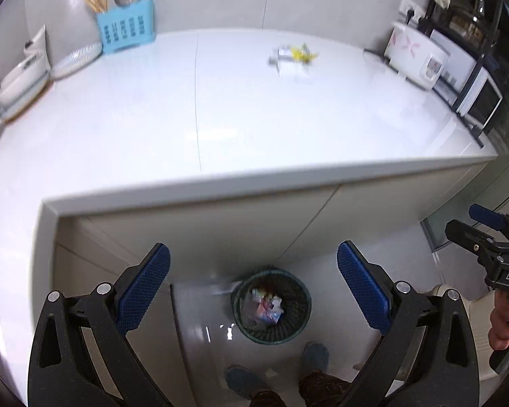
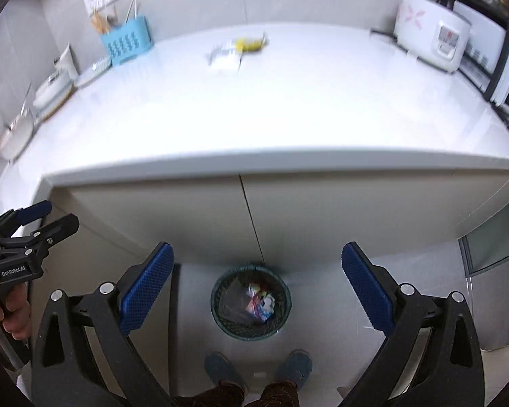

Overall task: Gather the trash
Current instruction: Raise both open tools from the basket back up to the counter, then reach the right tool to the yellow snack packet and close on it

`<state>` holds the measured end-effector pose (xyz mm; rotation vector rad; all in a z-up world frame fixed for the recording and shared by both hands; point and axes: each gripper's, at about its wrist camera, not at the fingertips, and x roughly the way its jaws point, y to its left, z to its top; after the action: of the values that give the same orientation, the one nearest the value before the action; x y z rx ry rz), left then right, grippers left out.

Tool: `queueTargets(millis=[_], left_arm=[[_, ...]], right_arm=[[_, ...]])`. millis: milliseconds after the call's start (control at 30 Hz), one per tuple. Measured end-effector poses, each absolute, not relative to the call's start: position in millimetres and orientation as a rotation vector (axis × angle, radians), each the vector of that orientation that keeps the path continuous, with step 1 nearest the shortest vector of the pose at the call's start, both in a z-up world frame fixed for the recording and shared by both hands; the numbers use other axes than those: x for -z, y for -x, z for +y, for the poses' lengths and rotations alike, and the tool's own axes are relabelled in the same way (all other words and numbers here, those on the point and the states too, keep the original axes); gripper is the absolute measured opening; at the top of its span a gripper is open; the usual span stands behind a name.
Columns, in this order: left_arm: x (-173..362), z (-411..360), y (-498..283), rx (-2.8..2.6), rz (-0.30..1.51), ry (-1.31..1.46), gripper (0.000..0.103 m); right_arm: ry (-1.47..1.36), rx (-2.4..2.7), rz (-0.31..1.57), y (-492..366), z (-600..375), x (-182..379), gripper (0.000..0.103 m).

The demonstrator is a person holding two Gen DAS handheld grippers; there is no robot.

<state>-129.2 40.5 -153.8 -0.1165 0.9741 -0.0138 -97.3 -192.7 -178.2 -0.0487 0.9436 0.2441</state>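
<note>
from the left wrist view, the left gripper (image 1: 253, 286) hangs with its blue pads spread wide and nothing between them; directly below and between the pads sits a dark mesh bin (image 1: 271, 305) on the floor, with crumpled wrappers already lying inside it. ahead of and above the gripper, past the counter (image 1: 220, 118) edge, a small heap of trash (image 1: 293, 59) lies far back on the white top, blurred, apparently white paper with a yellow scrap. the right gripper (image 1: 485, 224) shows at the right edge, off to the side. from the right wrist view, the right gripper (image 2: 258, 285) is likewise spread wide and empty, poised over the same bin (image 2: 251, 305), with the trash (image 2: 236, 51) ahead and slightly left on the counter (image 2: 288, 118), and the left gripper (image 2: 40, 217) beside it at the left. the step in hand looks like the gap between a drop and the next pick: the next move calls for lifting a gripper over the counter edge, reaching forward to the heap and closing on a piece.
</note>
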Motion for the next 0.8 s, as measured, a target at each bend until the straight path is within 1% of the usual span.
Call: queueTargets(millis=[233,367,567,800], left_arm=[[90.4,46.2,107.3,0.004,0.92,0.071,0.097],[68.1,50.2,87.8,0.015,0.912,0.072,0.097],[62.0,48.1,44.0,0.003,0.921,0.056,0.097],[66.7,40.7,-22.9,-0.043,0.942,0.071,0.097]], right_arm=[[0.031,-0.223,0.889,73.6,-184.5,117.4,0.095],[0.024,-0.217,0.855,50.1,-179.5,86.5,0.095],[0.031,-0.21,0.849,-3.6,-176.9,75.5,0.095],[0.035,-0.244,0.895,-101.3,-173.8,81.5,0.095]])
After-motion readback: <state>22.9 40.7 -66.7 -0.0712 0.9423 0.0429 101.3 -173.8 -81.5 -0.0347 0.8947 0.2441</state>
